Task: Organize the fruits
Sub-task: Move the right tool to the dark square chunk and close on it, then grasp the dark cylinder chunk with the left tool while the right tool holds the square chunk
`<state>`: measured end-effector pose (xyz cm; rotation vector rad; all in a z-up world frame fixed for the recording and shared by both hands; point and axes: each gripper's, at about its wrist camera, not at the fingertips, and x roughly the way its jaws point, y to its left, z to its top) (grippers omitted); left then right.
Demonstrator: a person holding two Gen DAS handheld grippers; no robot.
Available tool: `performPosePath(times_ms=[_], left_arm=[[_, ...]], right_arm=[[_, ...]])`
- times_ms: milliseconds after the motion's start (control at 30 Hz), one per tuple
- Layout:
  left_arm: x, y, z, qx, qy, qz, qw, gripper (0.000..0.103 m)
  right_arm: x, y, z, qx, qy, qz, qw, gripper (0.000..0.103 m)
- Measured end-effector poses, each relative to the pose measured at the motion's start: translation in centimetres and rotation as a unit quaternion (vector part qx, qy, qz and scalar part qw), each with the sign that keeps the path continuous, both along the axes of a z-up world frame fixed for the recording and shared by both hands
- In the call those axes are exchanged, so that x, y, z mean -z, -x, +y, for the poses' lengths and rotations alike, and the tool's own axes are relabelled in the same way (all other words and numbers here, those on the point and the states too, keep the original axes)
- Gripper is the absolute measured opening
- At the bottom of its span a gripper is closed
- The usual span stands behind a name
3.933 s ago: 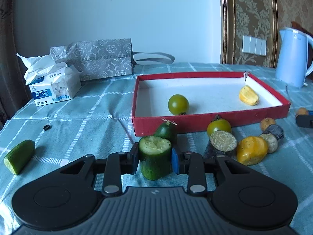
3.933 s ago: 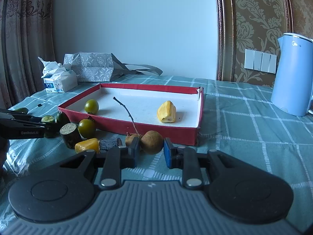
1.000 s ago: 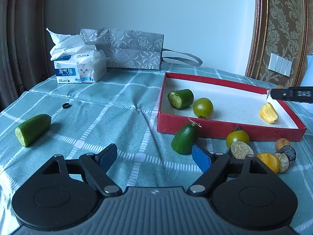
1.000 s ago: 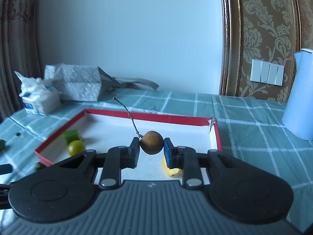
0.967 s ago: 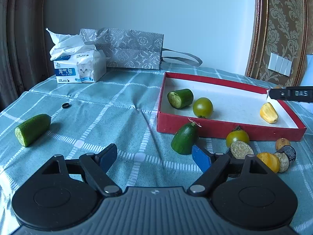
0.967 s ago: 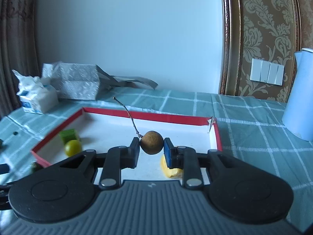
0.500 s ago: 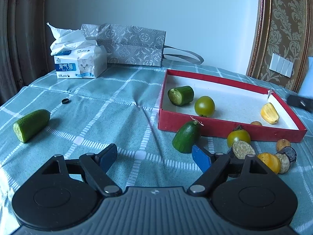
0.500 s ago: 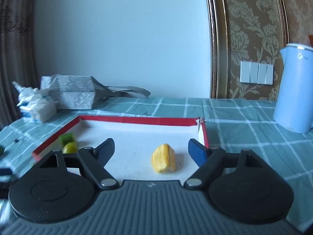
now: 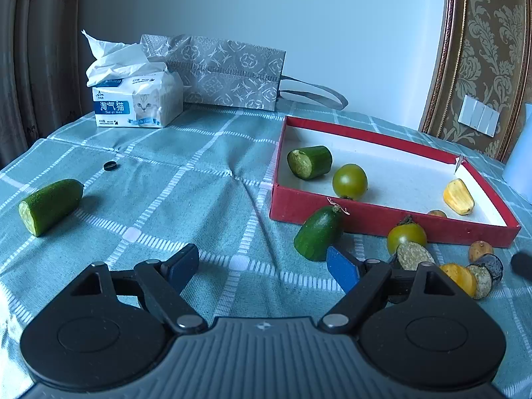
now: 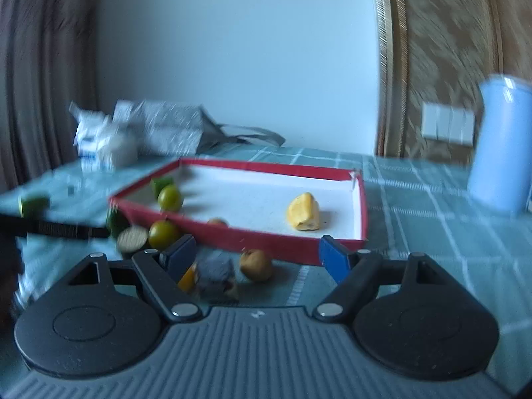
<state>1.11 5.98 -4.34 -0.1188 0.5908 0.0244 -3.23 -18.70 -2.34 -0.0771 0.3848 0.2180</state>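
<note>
Tissue pack (image 9: pixel 138 104): cat picture, blue label "淘气猫". Red box (image 9: pixel 382 221) on bench: cucumber piece (image 9: pixel 310 162), green tomato (image 9: pixel 349 181), yellow fruit (image 9: pixel 459 197). Left tool (image 9: pixel 262 267): released, empty. Right tool (image 10: pixel 254 256): jaws closing, nothing gripped.

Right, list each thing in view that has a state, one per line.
left gripper: open, empty
right gripper: jaws closing, nothing between them
red box: open-topped, partly filled
cucumber piece: in the box, lying down
tissue pack: opened, tissue sticking out
</note>
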Motion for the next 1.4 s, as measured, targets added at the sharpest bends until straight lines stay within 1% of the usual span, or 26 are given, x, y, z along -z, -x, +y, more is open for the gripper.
performPosePath(times_ms=[33,67,100,133,200,300,500,533,567,667,800,867,1000,1100,1267,1400], left_arm=[[0.0,0.0,0.0,0.0,0.0,0.0,1.0,0.085],[0.0,0.0,0.0,0.001,-0.001,0.0,1.0,0.085],[0.0,0.0,0.0,0.001,-0.001,0.0,1.0,0.085],[0.0,0.0,0.0,0.0,0.0,0.0,1.0,0.085],[0.0,0.0,-0.1,0.001,0.0,0.0,1.0,0.086],[0.1,0.0,-0.1,0.001,-0.001,0.001,1.0,0.086],[0.1,0.0,-0.2,0.002,-0.001,0.002,1.0,0.087],[0.1,-0.1,-0.1,0.002,-0.001,0.001,1.0,0.087],[0.1,0.0,-0.1,0.002,0.0,0.001,1.0,0.087],[0.2,-0.1,-0.2,0.002,-0.001,0.002,1.0,0.087],[0.2,-0.1,-0.2,0.002,0.0,0.001,1.0,0.087],[0.1,-0.1,-0.2,0.002,0.0,0.001,1.0,0.087],[0.2,-0.1,-0.2,0.002,0.0,0.001,1.0,0.087],[0.2,0.0,-0.3,0.003,0.0,0.0,1.0,0.088],[0.2,0.3,-0.9,0.024,-0.001,-0.004,0.9997,0.088],[0.0,0.7,-1.8,0.046,-0.013,-0.014,0.9988,0.088]], right_arm=[[0.1,0.1,0.7,-0.007,0.017,0.0,1.0,0.075],[0.3,0.1,1.1,-0.014,0.027,0.004,1.0,0.068],[0.4,0.0,1.3,-0.02,0.029,0.01,0.999,0.063],[0.5,-0.1,1.5,-0.023,0.028,0.018,0.999,0.062],[0.6,-0.4,1.6,-0.025,0.032,0.029,0.999,0.053],[0.8,-0.8,1.7,-0.022,0.032,0.042,0.998,0.051],[1.1,-1.1,2.6,-0.037,0.043,0.056,0.997,0.049],[1.1,-1.1,2.8,-0.038,0.047,0.058,0.996,0.046],[1.1,-1.2,2.9,-0.039,0.044,0.06,0.996,0.037],[1.3,-1.7,3.2,-0.038,0.045,0.074,0.995,0.029],[1.5,-2.6,3.0,-0.036,0.035,0.096,0.994,0.028],[1.5,-2.7,3.0,-0.034,0.034,0.096,0.994,0.028],[1.4,-2.2,2.9,-0.028,0.031,0.086,0.995,0.028],[1.0,-1.5,2.6,-0.027,0.017,0.077,0.997,0.028],[-0.1,-0.1,0.8,-0.018,-0.017,0.052,0.998,0.028],[-0.1,0.2,-0.8,0.0,-0.037,0.051,0.998,0.028]])
